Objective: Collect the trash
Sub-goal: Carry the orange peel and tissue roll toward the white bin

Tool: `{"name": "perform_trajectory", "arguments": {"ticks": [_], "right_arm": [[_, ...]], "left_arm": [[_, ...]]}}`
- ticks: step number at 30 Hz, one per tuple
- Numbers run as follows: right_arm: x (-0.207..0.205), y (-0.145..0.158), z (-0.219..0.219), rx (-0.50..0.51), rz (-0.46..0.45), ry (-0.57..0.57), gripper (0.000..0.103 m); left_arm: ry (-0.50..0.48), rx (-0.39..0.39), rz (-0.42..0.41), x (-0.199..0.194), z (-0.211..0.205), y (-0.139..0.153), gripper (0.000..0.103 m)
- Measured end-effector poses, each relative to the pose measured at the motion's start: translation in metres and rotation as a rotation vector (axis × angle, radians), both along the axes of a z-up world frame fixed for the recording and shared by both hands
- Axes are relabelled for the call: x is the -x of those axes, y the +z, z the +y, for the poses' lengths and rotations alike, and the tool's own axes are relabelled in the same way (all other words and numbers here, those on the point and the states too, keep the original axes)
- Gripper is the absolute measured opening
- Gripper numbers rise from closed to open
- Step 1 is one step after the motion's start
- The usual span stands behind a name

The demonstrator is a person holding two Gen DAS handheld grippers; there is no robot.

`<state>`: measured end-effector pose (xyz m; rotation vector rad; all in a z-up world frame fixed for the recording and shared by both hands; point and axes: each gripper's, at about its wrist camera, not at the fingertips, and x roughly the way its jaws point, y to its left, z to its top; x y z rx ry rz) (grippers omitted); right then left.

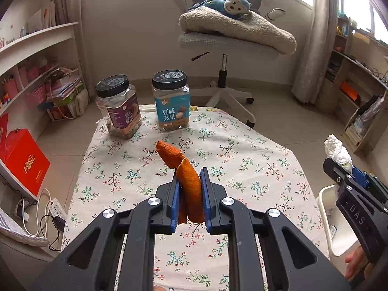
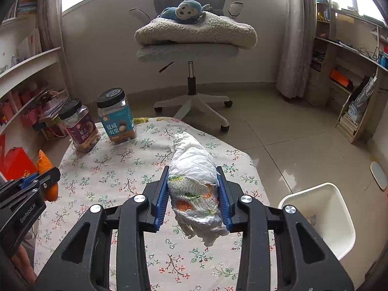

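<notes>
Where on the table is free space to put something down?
The flowered cloth is bare between the two jars at the far edge and the near edge, and on the right toward the white bin. Only the far left corner, around the jars, is crowded.

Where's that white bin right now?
The white bin stands on the floor off the table's right edge, low right in the right wrist view, just right of the right gripper holding the crumpled tissue.
</notes>
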<state>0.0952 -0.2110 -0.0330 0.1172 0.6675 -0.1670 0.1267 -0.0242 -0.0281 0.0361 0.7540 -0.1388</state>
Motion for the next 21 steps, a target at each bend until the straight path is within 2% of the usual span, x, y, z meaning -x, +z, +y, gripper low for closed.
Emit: {"name": "perform_trajectory", "arguments": {"ticks": [11,21], "right_arm": [[0.025,0.01,-0.038,0.054,-0.041,-0.078,0.034],[0.049,0.01,-0.102,0.072,-0.03,-0.234,0.034]], "left_arm": [[-0.084,-0.002,-0.012,0.012,-0.054,0.003,0.016],[-0.181,-0.019,-0.015,0.025,-0.113,-0.001,0.016]]}}
